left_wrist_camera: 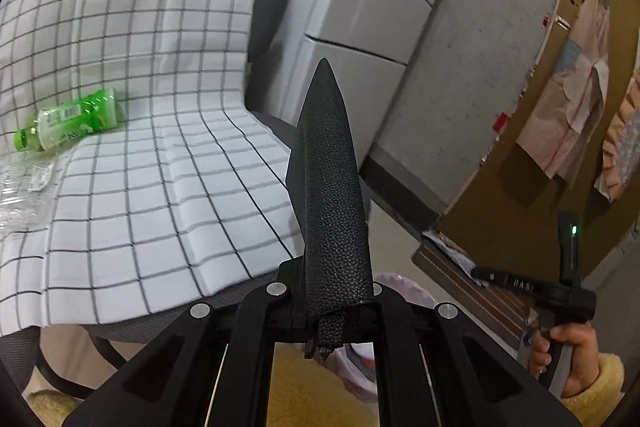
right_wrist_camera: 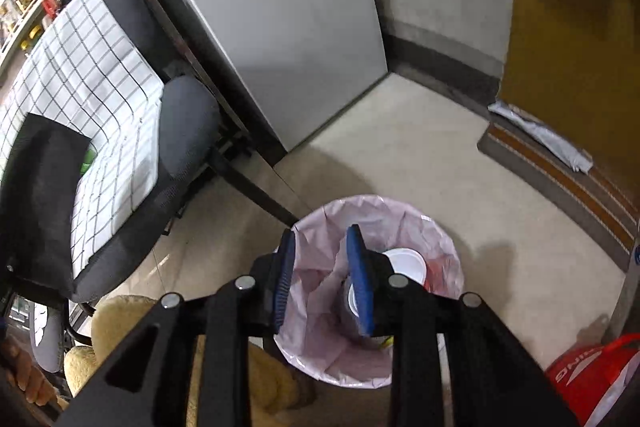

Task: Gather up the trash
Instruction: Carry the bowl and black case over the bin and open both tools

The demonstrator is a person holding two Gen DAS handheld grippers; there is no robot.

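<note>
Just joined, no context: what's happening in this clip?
A person is collecting trash with handheld tongs. The right tongs sit open above the pink-lined trash bin, nothing between the pads; a white cup already lies inside. The left tongs are shut and empty, pointing past the checked cloth on the chair, where a green bottle and some clear plastic wrap remain.

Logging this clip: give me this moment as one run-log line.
left gripper: shut, empty | right gripper: open over lined trash bin | green bottle: lying on checked cloth
</note>
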